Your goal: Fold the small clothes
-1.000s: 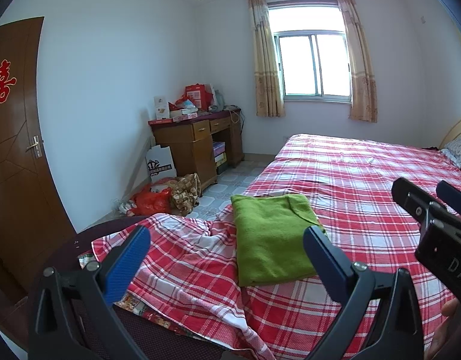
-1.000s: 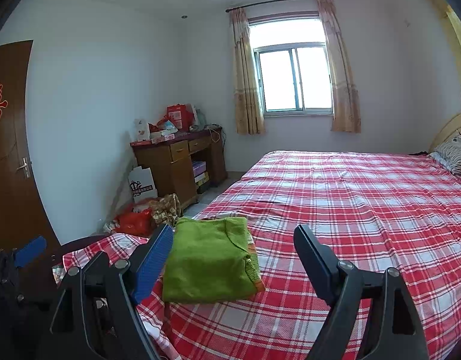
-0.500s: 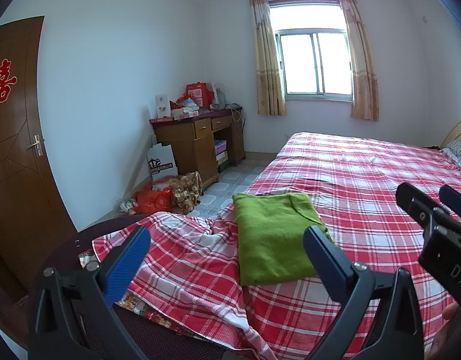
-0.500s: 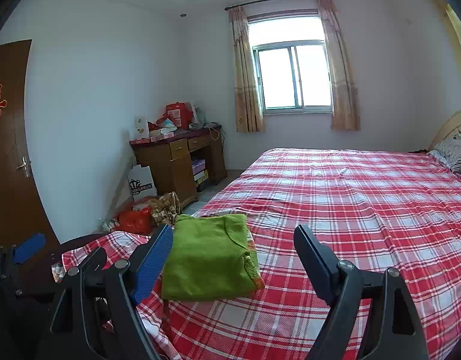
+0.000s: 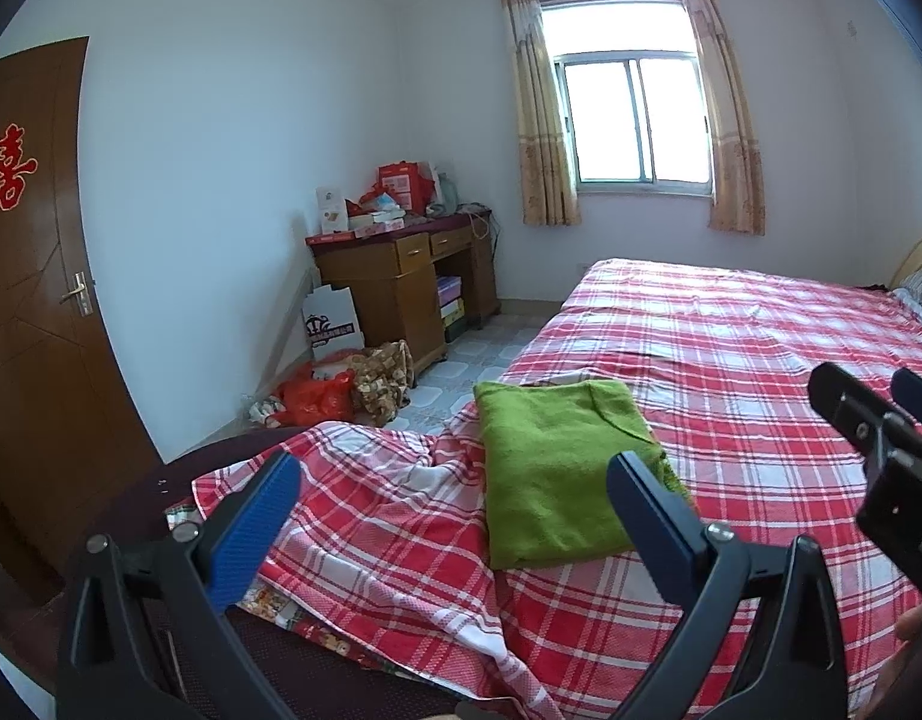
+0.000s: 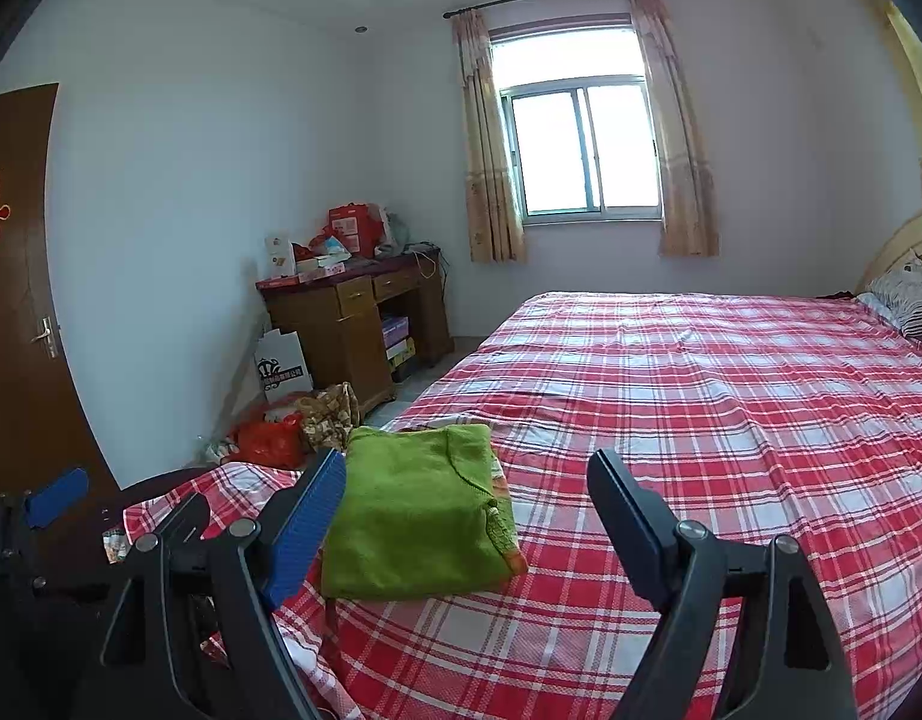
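Observation:
A green knitted garment lies folded into a flat rectangle near the left corner of the bed, on its red plaid sheet. My left gripper hovers short of the garment, its blue-padded jaws wide open with nothing between them. My right gripper is also open and empty, held back from the garment's near edge. In the left wrist view the right gripper shows at the right edge, level with the garment.
A wooden desk piled with boxes stands against the far left wall, with bags on the floor beside it. A brown door is on the left. A window with curtains faces me. A pillow lies by the headboard.

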Demonstrator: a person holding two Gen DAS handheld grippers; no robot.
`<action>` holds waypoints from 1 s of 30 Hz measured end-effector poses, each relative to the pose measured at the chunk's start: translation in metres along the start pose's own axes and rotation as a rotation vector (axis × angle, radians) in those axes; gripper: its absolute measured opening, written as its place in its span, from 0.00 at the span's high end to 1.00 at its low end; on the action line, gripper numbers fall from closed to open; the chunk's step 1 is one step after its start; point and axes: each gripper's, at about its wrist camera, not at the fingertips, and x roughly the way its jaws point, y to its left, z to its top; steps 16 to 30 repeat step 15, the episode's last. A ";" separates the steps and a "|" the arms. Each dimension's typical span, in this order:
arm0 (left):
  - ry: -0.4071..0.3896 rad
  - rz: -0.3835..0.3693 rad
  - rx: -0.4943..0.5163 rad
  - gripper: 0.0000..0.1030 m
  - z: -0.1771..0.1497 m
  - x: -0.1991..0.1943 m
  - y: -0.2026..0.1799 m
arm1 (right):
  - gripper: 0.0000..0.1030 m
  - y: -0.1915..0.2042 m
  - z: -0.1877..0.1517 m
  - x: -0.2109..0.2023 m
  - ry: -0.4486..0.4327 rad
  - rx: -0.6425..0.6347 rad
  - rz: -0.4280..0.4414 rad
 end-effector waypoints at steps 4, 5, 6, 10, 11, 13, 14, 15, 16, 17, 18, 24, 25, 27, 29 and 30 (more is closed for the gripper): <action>0.021 0.005 -0.013 0.00 -0.001 0.006 0.000 | 0.19 0.000 0.000 0.000 0.003 0.000 0.000; 0.034 0.001 -0.023 0.00 -0.001 0.009 0.002 | 0.19 0.000 -0.001 0.000 0.003 0.000 -0.001; 0.042 -0.006 -0.030 0.00 -0.001 0.010 0.002 | 0.19 0.000 -0.001 0.000 0.004 0.000 -0.001; 0.043 -0.017 -0.046 0.00 -0.003 0.011 0.005 | 0.19 0.001 -0.002 0.000 0.008 -0.004 0.001; 0.037 -0.011 -0.041 0.00 -0.003 0.010 0.004 | 0.19 0.001 -0.002 0.000 0.009 -0.005 0.002; 0.033 0.003 -0.029 0.00 -0.003 0.010 0.002 | 0.19 0.002 -0.003 0.001 0.013 -0.005 0.004; 0.035 0.002 -0.028 0.00 -0.003 0.011 0.002 | 0.19 0.002 -0.003 0.002 0.015 -0.004 0.006; 0.037 -0.001 -0.028 0.00 -0.003 0.011 0.002 | 0.19 0.001 -0.004 0.003 0.016 -0.004 0.006; 0.037 -0.001 -0.028 0.00 -0.003 0.011 0.002 | 0.19 0.001 -0.004 0.003 0.016 -0.004 0.006; 0.037 -0.001 -0.028 0.00 -0.003 0.011 0.002 | 0.19 0.001 -0.004 0.003 0.016 -0.004 0.006; 0.037 -0.001 -0.028 0.00 -0.003 0.011 0.002 | 0.19 0.001 -0.004 0.003 0.016 -0.004 0.006; 0.037 -0.001 -0.028 0.00 -0.003 0.011 0.002 | 0.19 0.001 -0.004 0.003 0.016 -0.004 0.006; 0.037 -0.001 -0.028 0.00 -0.003 0.011 0.002 | 0.19 0.001 -0.004 0.003 0.016 -0.004 0.006; 0.037 -0.001 -0.028 0.00 -0.003 0.011 0.002 | 0.19 0.001 -0.004 0.003 0.016 -0.004 0.006; 0.037 -0.001 -0.028 0.00 -0.003 0.011 0.002 | 0.19 0.001 -0.004 0.003 0.016 -0.004 0.006; 0.037 -0.001 -0.028 0.00 -0.003 0.011 0.002 | 0.19 0.001 -0.004 0.003 0.016 -0.004 0.006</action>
